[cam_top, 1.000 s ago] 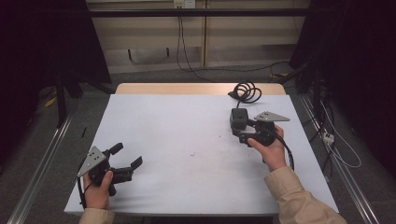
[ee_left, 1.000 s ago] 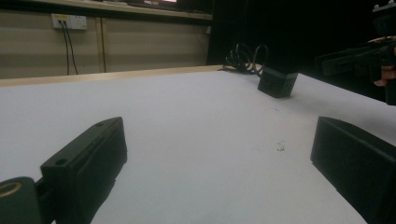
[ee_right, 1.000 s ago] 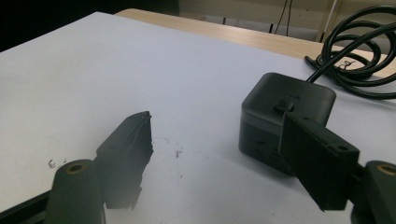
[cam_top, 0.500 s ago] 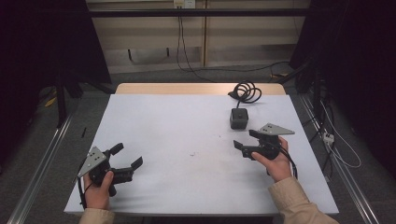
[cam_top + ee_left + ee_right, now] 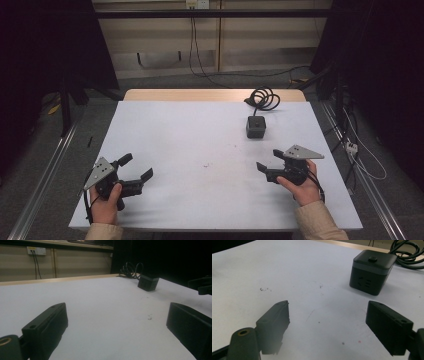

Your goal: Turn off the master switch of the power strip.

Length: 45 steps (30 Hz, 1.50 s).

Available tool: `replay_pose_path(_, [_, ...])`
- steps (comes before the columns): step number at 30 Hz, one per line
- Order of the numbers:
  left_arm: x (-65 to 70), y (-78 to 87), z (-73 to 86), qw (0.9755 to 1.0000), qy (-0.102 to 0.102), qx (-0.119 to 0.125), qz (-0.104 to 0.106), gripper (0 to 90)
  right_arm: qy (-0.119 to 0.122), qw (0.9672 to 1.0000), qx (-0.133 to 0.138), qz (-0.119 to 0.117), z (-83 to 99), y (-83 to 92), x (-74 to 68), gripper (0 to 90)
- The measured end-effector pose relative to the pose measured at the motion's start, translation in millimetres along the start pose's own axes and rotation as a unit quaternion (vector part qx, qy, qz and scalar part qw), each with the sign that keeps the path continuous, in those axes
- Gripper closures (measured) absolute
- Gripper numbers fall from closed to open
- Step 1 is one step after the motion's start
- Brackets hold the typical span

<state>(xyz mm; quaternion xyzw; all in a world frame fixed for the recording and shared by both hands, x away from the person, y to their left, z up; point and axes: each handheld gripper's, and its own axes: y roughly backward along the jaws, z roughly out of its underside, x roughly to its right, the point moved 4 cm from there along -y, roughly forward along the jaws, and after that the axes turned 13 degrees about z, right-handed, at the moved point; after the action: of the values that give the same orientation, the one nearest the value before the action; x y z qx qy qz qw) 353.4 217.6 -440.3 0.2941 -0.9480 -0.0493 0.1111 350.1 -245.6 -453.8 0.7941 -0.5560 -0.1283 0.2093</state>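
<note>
**With both grippers empty, cube sits alone near far right edge**

While the right gripper (image 5: 266, 166) rests near the table's right front, jaws spread wide with nothing between them, the cube (image 5: 256, 126) stands upright ahead of it, apart from it, at the far right of the table (image 5: 200, 130). Left gripper (image 5: 136, 167) sits at the near-left corner, jaws also apart, empty. Risk: a reach for the cube could nudge it back into its coiled cable (image 5: 263, 97), which lies at the far edge; a tug on the cable could tip or drag it. Centre and left of the table are bare, plenty of room. Right hand is close to the right edge.
</note>
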Motion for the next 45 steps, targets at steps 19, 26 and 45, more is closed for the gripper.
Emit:
replay_pose_path(19, [-0.1, -0.8, 0.6, 1.0, 0.001, -0.002, 0.0, 3.3, -0.008, 1.0, 0.004, -0.001, 20.5, 16.8, 3.9, 17.5])
replay_pose_path(26, [-0.1, -1.2, 0.7, 1.0, 0.0, -0.003, 0.0, 3.3, -0.007, 1.0, 0.0, 0.001, 27.6, 20.2, 5.7, 17.5])
replay_pose_path(45, [-0.8, -2.6, 1.4, 1.0, -0.001, -0.007, 0.002, 3.3, -0.005, 0.9999, -0.007, 0.006, 36.4, 22.4, 7.9, 16.8])
